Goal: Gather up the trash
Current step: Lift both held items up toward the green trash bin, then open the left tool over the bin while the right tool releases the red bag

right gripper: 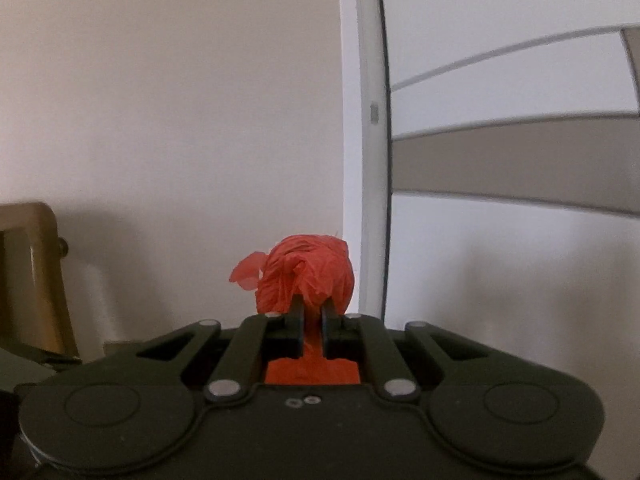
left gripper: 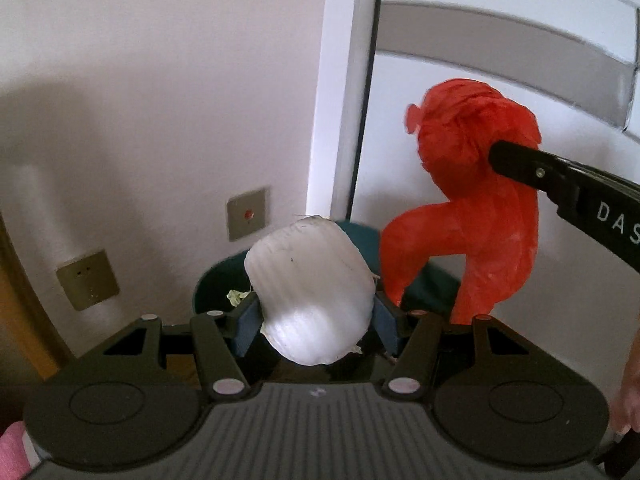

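Observation:
A crumpled white foam wrap (left gripper: pixel 312 292) sits between the blue pads of my left gripper (left gripper: pixel 314 320), which is shut on it. Below and beyond it stands a dark green trash bin (left gripper: pixel 218 280) with a scrap of green leaf inside. A red plastic bag (left gripper: pixel 472 208) hangs to the right, above the bin's right side, pinched by my right gripper (left gripper: pixel 496 156), which comes in from the right edge. In the right wrist view the red plastic bag (right gripper: pixel 308 276) bunches above my right gripper (right gripper: pixel 312 312), whose fingers are shut on it.
A plain wall (left gripper: pixel 160 100) with two brass wall plates (left gripper: pixel 246 213) stands behind the bin. A white door frame (left gripper: pixel 340 100) and door rise to the right. A wooden chair frame (right gripper: pixel 36 272) shows at the left. A person's hand (left gripper: pixel 632 392) is at the right edge.

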`<control>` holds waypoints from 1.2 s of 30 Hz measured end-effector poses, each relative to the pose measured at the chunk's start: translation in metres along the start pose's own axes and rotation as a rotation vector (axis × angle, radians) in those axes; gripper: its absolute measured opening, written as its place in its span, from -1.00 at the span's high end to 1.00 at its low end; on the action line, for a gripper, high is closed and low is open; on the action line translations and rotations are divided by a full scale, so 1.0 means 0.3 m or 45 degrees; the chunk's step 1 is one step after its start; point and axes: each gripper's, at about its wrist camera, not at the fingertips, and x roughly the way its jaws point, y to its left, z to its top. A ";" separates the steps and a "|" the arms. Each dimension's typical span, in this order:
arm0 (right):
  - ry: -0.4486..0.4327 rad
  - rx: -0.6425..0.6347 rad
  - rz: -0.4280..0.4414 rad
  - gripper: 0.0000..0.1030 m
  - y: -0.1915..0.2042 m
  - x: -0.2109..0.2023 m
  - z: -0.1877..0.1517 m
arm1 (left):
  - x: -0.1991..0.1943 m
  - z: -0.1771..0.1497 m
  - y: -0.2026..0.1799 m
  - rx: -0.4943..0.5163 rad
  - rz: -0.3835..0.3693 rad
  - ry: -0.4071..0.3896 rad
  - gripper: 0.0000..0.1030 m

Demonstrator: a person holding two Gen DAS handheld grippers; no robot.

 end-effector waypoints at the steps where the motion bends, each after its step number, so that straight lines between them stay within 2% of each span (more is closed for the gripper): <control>1: 0.035 0.000 -0.004 0.87 0.008 0.028 -0.015 | 0.019 -0.002 0.002 0.005 0.001 0.018 -0.15; 5: 0.211 0.019 0.010 0.87 0.012 0.112 -0.066 | 0.102 -0.019 0.006 0.032 0.009 0.097 -0.15; 10: 0.412 0.014 0.020 0.87 -0.001 0.139 -0.104 | 0.165 -0.047 0.011 0.061 0.002 0.203 -0.15; 17: 0.551 -0.049 0.050 0.80 0.017 0.131 -0.138 | 0.213 -0.057 -0.008 0.109 0.015 0.276 -0.15; 20: 0.550 -0.055 0.045 0.68 0.028 0.140 -0.132 | 0.252 -0.054 -0.010 0.121 0.018 0.317 -0.17; 25: 0.601 -0.030 0.057 0.57 0.020 0.156 -0.157 | 0.270 -0.075 -0.037 0.182 0.046 0.321 -0.18; 30: 0.568 -0.021 0.053 0.37 -0.005 0.109 -0.152 | 0.279 -0.071 -0.042 0.166 0.044 0.322 -0.24; 32: 0.550 -0.010 0.050 0.35 -0.025 0.079 -0.142 | 0.275 -0.070 -0.039 0.140 0.030 0.311 -0.46; 36: 0.522 0.003 0.044 0.33 -0.067 0.008 -0.125 | 0.252 -0.067 -0.047 0.131 0.019 0.289 -0.51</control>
